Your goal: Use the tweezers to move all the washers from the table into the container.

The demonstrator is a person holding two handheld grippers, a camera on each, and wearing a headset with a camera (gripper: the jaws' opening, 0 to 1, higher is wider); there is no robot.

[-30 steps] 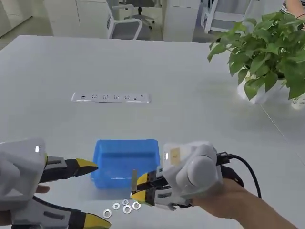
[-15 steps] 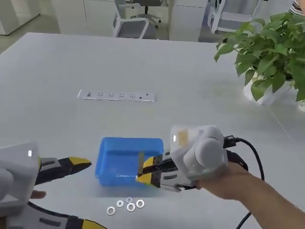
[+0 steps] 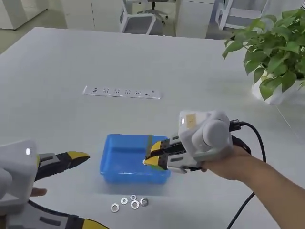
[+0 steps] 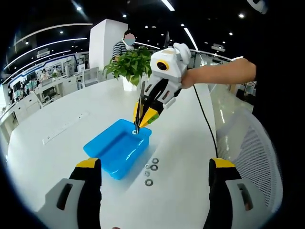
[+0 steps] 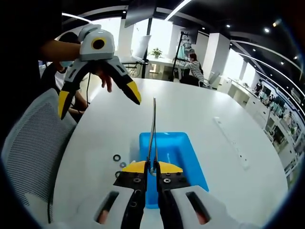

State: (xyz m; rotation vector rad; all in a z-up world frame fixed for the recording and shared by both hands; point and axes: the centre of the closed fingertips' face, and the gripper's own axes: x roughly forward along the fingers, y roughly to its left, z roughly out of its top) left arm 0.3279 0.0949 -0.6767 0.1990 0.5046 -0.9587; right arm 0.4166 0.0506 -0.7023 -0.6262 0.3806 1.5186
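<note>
Head view: the right tool (image 3: 153,161) is seen clamped on the tweezers (image 3: 149,144), whose tips are pointed down over the blue container (image 3: 110,168). The container is set on the bench (image 3: 200,81). The washers (image 3: 129,202) are laid in a small cluster on the bench, just beside the container's near wall and not touching it. The left tool (image 3: 84,190) is held at lower left w/ its jaws spread wide and nothing btwn them. A power strip (image 3: 122,92) is seen farther back and a plant (image 3: 276,45) at the far right edge.

Left gripper view: the left tool's two yellow-tipped jaws are seen wide apart and empty at the bottom. The washers and the container are framed ahead btwn them. The right tool is held above the container, and the tweezers' tips are placed just over the container's far corner. Possibly a washer is pinched at the tips, but they are too small for this to be told.

Right gripper view: the right tool's jaws are pressed together on the tweezers, which are run straight ahead above the container. The washers are seen on the bench to the left of the container, nr its wall. The left tool is seen at upper left, gaping, w/ a hand (image 5: 106,80) behind it. A mesh chair back (image 5: 33,138) is seen at the left edge.
</note>
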